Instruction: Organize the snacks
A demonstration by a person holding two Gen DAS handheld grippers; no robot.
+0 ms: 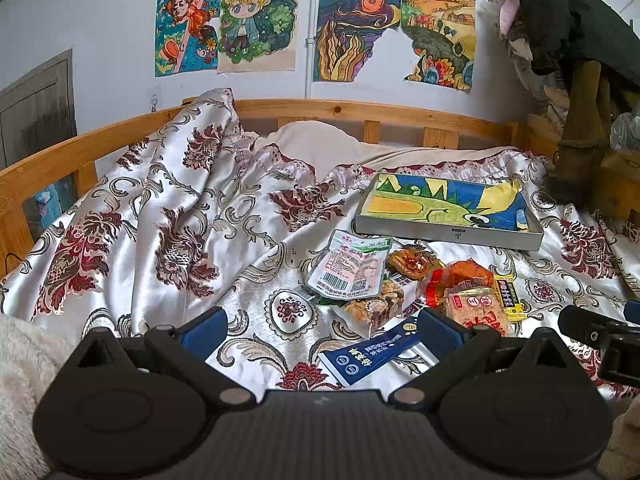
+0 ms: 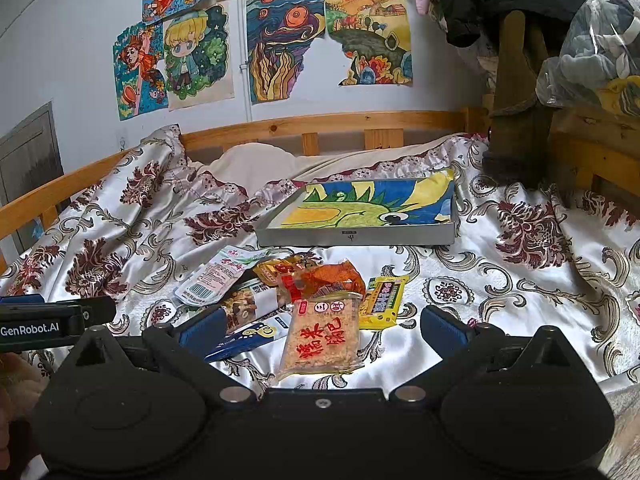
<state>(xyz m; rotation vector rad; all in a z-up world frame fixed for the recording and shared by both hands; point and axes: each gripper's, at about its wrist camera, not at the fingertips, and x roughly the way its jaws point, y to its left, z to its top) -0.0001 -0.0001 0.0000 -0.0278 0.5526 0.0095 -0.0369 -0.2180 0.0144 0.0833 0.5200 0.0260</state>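
— Bed [image 2: 520,264] with a floral satin cover, wooden rail behind, children's drawings taped to the wall. Where are the snacks?

— Heaped in a loose pile on the cover, overlapping one another: a rice cracker packet [image 2: 322,336] nearest the right gripper [image 2: 320,326], a navy sachet [image 1: 370,354] nearest the left gripper [image 1: 320,326], a white barcoded pouch [image 1: 352,266] at the far left of the heap, and a yellow bar [image 2: 382,296] on its right edge.

— And where would they go?

— Probably the shallow grey tray [image 2: 360,236] just beyond the pile, lined with a crayon drawing. It looks empty, so I'd judge nothing is sorted yet.

— How are the grippers held?

— Both low over the near edge of the bed, side by side, pointing forward at the pile; each shows at the edge of the other's view. Fingers on both are spread wide and hold nothing. The right one frames the rice cracker packet, seemingly lined up for a first pick.
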